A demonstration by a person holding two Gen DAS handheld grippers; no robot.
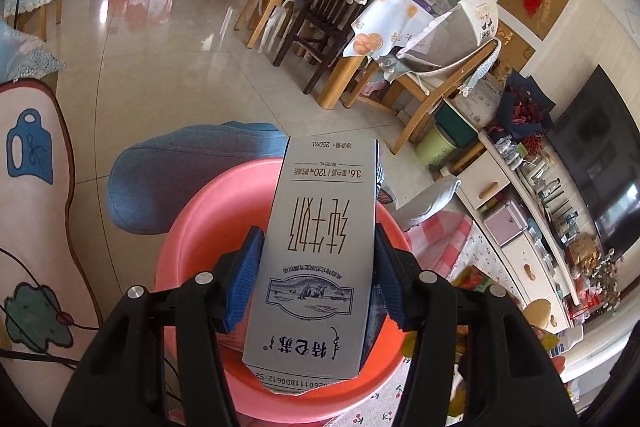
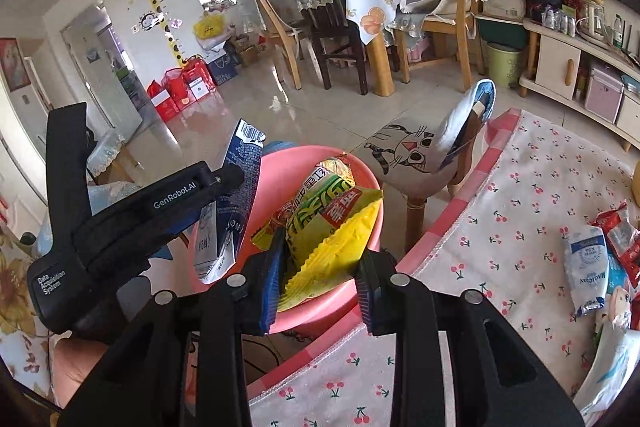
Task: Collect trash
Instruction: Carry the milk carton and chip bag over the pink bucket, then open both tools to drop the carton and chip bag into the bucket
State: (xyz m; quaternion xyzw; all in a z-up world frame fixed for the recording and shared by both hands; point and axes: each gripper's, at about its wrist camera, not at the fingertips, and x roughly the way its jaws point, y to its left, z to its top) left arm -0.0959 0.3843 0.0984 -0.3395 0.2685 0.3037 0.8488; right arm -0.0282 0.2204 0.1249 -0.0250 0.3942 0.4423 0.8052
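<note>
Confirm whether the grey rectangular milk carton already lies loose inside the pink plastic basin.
No: the grey milk carton is clamped between the left gripper's blue pads, above the pink plastic basin.

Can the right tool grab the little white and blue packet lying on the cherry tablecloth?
Probably not yet. The right tool is shut on a yellow and green snack wrapper over the pink plastic basin. The white and blue packet lies clear on the cherry-print tablecloth; drop the wrapper first.
</note>
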